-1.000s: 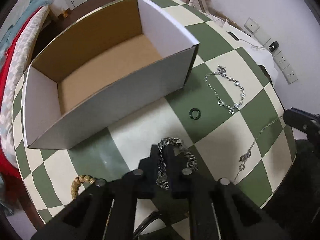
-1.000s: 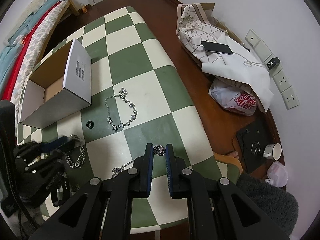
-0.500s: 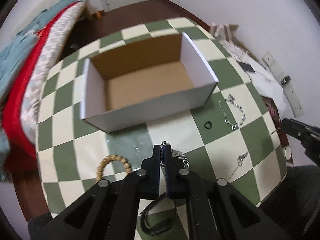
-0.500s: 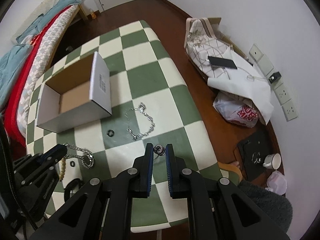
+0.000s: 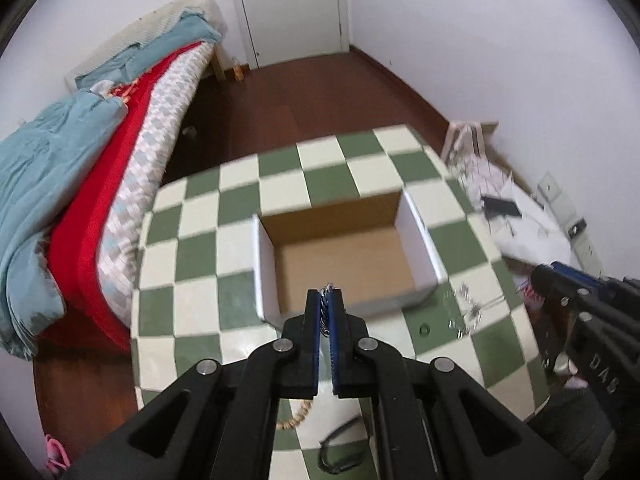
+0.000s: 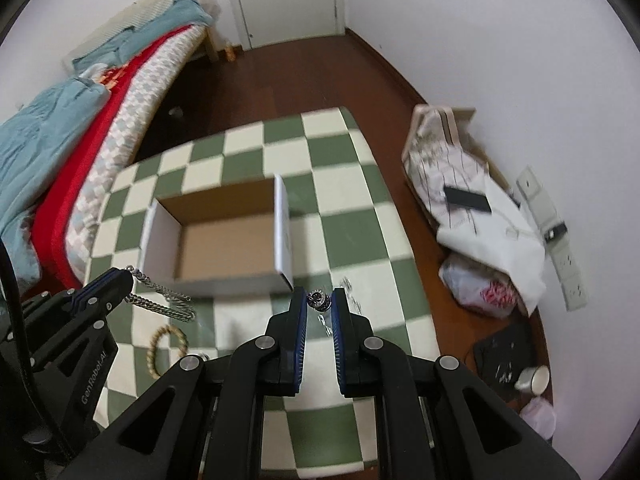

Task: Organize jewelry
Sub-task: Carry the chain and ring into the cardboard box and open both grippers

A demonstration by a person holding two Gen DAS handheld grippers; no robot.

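Note:
My left gripper (image 5: 327, 294) is shut on a thick silver chain bracelet (image 6: 162, 304), which hangs from it above the table, just in front of the open cardboard box (image 5: 348, 256). My right gripper (image 6: 319, 294) is shut on the dark bead pendant (image 6: 319, 300) of a thin silver necklace and holds it lifted to the right of the box (image 6: 228, 240). A silver link bracelet (image 5: 464, 308) and a small dark ring (image 5: 424, 329) lie on the checkered table (image 5: 200, 252). A wooden bead bracelet (image 6: 166, 344) lies near the front.
A bed with red and blue covers (image 5: 80, 168) stands left of the table. A bag, phone and white cloth (image 6: 468, 200) lie on the floor at right. A black band (image 5: 340, 456) lies at the table's front edge.
Both grippers have risen well above the table with their jewelry. The chain bracelet has left the table and the views now look down from higher, toward the box.

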